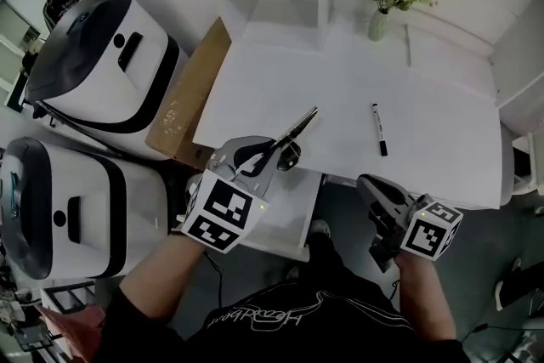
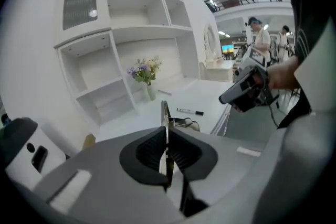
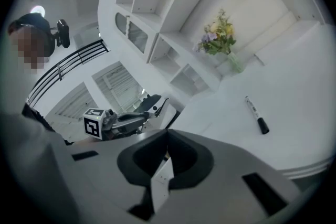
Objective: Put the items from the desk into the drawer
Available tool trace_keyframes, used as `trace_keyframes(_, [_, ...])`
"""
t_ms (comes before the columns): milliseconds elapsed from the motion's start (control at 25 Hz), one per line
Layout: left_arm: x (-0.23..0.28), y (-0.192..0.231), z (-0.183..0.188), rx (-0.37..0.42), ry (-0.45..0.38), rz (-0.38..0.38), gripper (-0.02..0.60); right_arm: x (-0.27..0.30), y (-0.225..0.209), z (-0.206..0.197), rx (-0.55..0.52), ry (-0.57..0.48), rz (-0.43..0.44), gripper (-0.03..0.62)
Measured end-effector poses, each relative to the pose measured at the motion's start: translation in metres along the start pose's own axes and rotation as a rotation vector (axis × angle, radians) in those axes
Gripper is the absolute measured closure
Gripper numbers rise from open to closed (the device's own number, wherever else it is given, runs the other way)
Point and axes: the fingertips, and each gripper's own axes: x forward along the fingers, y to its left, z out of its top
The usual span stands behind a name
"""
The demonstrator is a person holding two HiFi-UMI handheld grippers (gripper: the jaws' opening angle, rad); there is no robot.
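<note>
White surface (image 1: 340, 81) under shelving, with a drawer (image 1: 289, 221) open at its near edge. Held scissors (image 1: 296, 130) in the left gripper (image 1: 270, 155), fingers narrowed tight on them, just above the drawer's far end, blades pointing up and away from the drawer. Had a marker (image 1: 378, 129) lying beyond the drawer to its right, long axis running away from it. Showed the right gripper (image 1: 372, 187) right of the drawer, fingers closed on nothing, probably the nearer one for that marker.
</note>
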Motion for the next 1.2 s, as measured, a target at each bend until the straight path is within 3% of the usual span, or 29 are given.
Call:
trace_keyframes(280, [-0.041, -0.04, -0.009, -0.126, -0.053, -0.111, 0.56, -0.009, 0.021, -0.023, -0.002, 0.018, 0.002, 0.585])
trace_keyframes(600, [-0.035, -0.059, -0.089, -0.165, 0.1, -0.133, 0.558, -0.018, 0.022, -0.045, 0.02, 0.042, -0.016, 0.585])
trace_keyframes(760, [-0.021, -0.06, -0.127, -0.14, 0.195, -0.133, 0.558, -0.02, 0.015, -0.046, 0.032, 0.053, -0.027, 0.586])
trace_keyframes(1200, [0.031, -0.064, -0.201, 0.024, 0.407, -0.181, 0.558, -0.026, -0.014, -0.041, 0.015, 0.08, -0.085, 0.585])
